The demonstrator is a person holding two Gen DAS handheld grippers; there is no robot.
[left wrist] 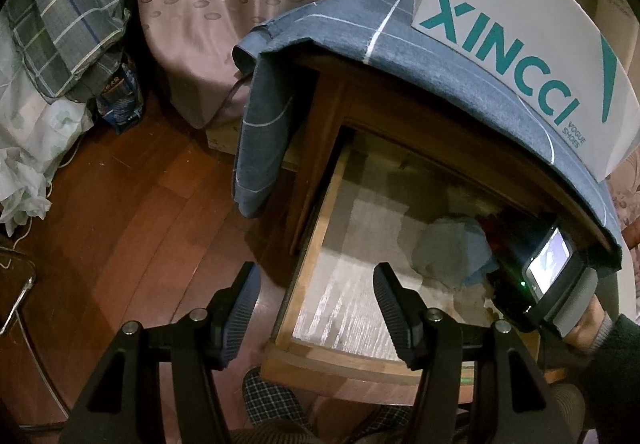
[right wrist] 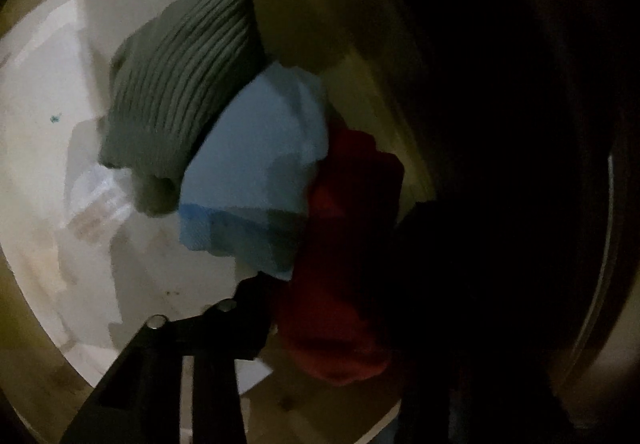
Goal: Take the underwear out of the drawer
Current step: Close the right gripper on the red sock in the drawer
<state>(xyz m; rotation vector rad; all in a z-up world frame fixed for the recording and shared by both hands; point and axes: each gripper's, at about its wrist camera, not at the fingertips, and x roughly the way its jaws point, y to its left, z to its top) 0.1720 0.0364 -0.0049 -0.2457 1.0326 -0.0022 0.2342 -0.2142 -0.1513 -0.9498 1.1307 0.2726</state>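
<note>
My right hand-held gripper (right wrist: 280, 308) is already down inside the drawer (left wrist: 304, 236), but honestly I can't tell if it's open or closed. Only one dark finger shows in the right wrist view, and the other side is lost in shadow. Just past that finger, at about 12 o'clock, is the light blue underwear (right wrist: 256, 171), close enough that its bottom edge nearly meets the tip. The red piece (right wrist: 344, 264) sits at roughly 2 o'clock, right beside it, with the grey ribbed one (right wrist: 176, 99) further out at 11. The blue one's long axis looks to run away from me, slightly left.

My left hand-held gripper (left wrist: 316, 304) is wide open with nothing in it, hovering over the drawer's front corner, well away from the pile. So right is way nearer, and I reckon that's the one to grab with.
</note>
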